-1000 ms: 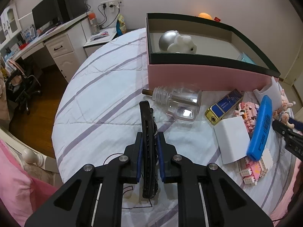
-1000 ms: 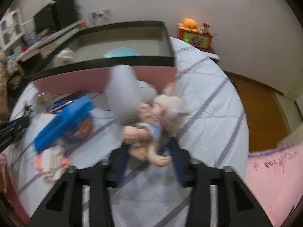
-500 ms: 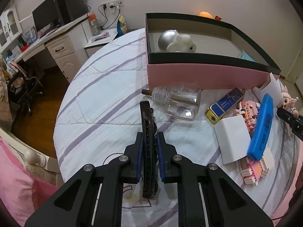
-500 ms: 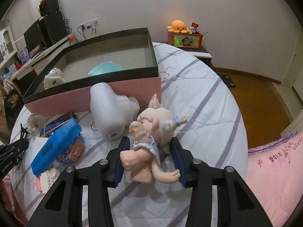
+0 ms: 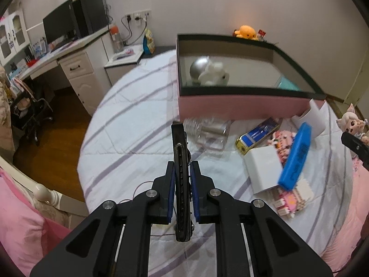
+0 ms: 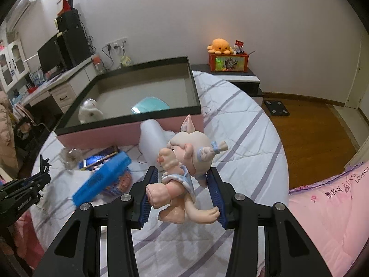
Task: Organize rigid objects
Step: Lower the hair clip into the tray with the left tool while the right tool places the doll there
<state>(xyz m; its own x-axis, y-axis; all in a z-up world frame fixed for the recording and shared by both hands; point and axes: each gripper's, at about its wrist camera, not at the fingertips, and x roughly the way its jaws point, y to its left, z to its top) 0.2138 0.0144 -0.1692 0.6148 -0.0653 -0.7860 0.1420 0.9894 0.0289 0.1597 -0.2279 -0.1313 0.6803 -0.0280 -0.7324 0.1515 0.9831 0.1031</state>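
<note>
My left gripper (image 5: 182, 173) is clamped tight on a thin black clip (image 5: 181, 180), edge-on between the blue pads, its tip poking out toward the box (image 5: 242, 107). My right gripper (image 6: 182, 180) is squeezed on a doll (image 6: 184, 168), a pale-haired figure with a pointed ear and a blue bow, hanging clear above the bedspread (image 6: 242, 124). That spread is white with lilac stripes, lightly creased, and it carries the whole clutter. The box sits on it, pink outside, dark-rimmed, open on top; inside I see a silver ball (image 5: 199, 65) touching a white plush (image 5: 214, 76), and something teal (image 6: 150, 105) at the near wall. Just in front of the box lie a clear bottle (image 5: 209, 131) on its side, a blue-and-gold pack (image 5: 258, 133), a white card (image 5: 263, 170), a blue bar (image 5: 295, 159) tilted across pink bricks (image 5: 290, 198), and a white moulded piece (image 6: 152, 143) leaning against the pink wall. A pink quilt (image 6: 329, 207) covers the bed's right side. Beyond the bed: wooden floor, a white desk (image 5: 76, 69) with a dark monitor (image 5: 57, 26), wall sockets with trailing cables, and a low stand with an orange plush (image 6: 220, 46) on a printed case. A dark scale (image 6: 275, 107) lies on the floor.
</note>
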